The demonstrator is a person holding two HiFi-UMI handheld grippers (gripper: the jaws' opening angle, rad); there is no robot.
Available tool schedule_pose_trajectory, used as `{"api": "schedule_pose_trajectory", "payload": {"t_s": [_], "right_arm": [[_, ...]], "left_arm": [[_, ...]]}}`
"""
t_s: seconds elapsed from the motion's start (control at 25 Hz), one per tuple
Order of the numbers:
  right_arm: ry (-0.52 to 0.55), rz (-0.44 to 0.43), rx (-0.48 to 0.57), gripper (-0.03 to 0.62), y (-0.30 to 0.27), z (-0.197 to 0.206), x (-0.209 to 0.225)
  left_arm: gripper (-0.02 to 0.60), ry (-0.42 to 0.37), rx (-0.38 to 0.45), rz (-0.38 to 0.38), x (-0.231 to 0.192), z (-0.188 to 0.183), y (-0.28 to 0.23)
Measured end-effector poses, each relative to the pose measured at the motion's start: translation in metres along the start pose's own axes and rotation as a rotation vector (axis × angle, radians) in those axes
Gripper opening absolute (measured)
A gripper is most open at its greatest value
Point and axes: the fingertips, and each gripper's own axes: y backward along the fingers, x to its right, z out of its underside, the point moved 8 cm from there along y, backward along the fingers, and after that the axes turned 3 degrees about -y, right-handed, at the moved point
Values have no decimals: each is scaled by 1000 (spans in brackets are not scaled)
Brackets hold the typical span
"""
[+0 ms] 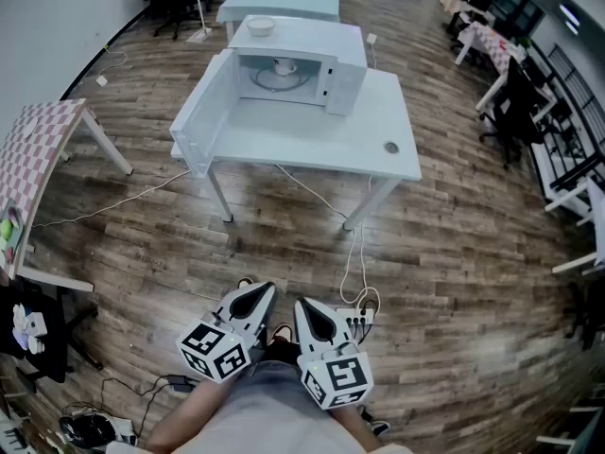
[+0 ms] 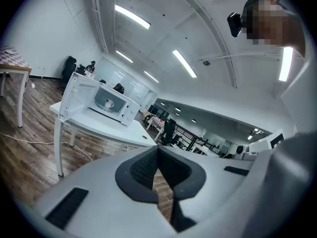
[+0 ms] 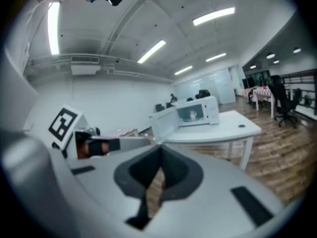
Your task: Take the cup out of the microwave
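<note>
Left gripper [image 1: 257, 293] and right gripper [image 1: 304, 306] both sit clamped shut on nothing, near the person and well apart from the far table [image 1: 312, 149]. Inside the open microwave [image 1: 346, 89] stands 1 cup [image 1: 281, 66], nothing else visible. It looks rigid, light, glazed, likely slippery and breakable, so pinching its wall seems safest. A bowl [image 1: 261, 26] rests on top, its contents hidden.

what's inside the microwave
A white cup stands on the round turntable inside the microwave, whose door is swung open. Whether the cup holds anything cannot be seen from here.
</note>
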Motion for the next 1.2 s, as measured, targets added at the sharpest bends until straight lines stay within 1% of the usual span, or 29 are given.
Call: {"api": "schedule_pose_trajectory", "payload": {"t_s": [0.28,0.44,0.64,0.8,1.2], "right_arm": [[1,8,-1,21,-15,-7,3],[1,6,-7,21,-25,-12,6],[-57,-19,-2,21,-39,-19,13],[-66,-23,-5,21,-53,-22,18],[-72,3,-24,21,-92,-39,37]], "left_arm": [[8,15,14,-1,-12,-15,-6],[7,10,17,3,-19,-22,-12],[8,17,6,3,-29,-30,-21],[7,19,1,6,-40,-33,-31],[6,31,-17,31,-68,-52,-65]]}}
